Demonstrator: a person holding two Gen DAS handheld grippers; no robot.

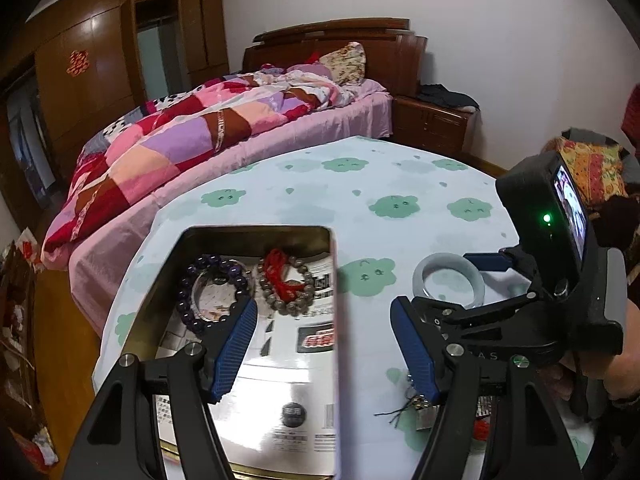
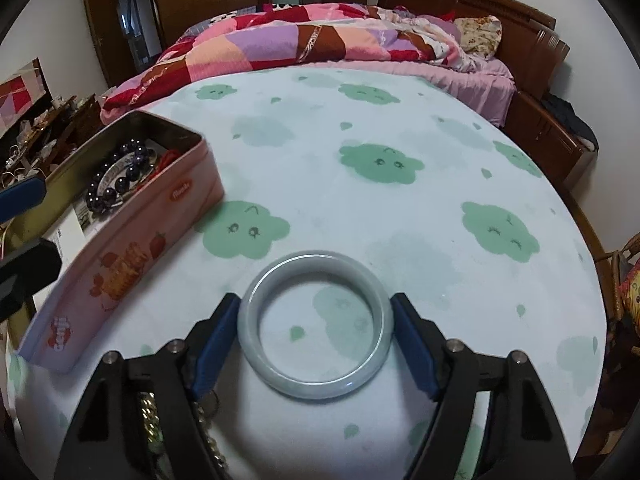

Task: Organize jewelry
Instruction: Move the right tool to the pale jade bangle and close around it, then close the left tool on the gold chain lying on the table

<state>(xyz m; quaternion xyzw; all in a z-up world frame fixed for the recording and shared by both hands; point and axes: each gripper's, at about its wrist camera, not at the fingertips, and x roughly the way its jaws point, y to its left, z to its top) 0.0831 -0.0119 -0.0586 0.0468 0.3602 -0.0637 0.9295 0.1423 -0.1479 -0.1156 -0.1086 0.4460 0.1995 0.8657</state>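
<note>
Between the two blue pads of the right gripper (image 2: pixel 314 338) lies a pale grey-green jade bangle (image 2: pixel 315 326), flat on the round table's cloud-print cloth (image 2: pixel 400 208). Both pads sit at the bangle's outer rim, one at its 9 o'clock side and one at its 3 o'clock side; they look to be touching the rim, but whether they press on it I cannot tell. The bangle is not lifted.

From the bangle, an open biscuit tin (image 2: pixel 132 240) stands at 10 o'clock, its pink side wall facing the right gripper. Inside it lie a dark purple bead bracelet (image 1: pixel 216 292) and, at that bracelet's 3 o'clock, a grey-brown bead bracelet (image 1: pixel 286 288) with a red cord knotted on it; printed paper lines the tin's floor.

In the left wrist view the left gripper (image 1: pixel 324 344) hangs with its jaws spread wide and nothing between them, one finger over the tin's inside, the other over the cloth outside the tin's right wall. The right gripper's body and the hand (image 1: pixel 600 364) holding it fill the 3 o'clock side of that view. Beneath the left gripper's right finger lies a small trinket with dark threads (image 1: pixel 416 410); what it is I cannot tell. A gold-coloured chain (image 2: pixel 150 416) lies under the right gripper's left finger. At 12 o'clock beyond the table stands a bed with a patchwork quilt (image 2: pixel 280 40).
</note>
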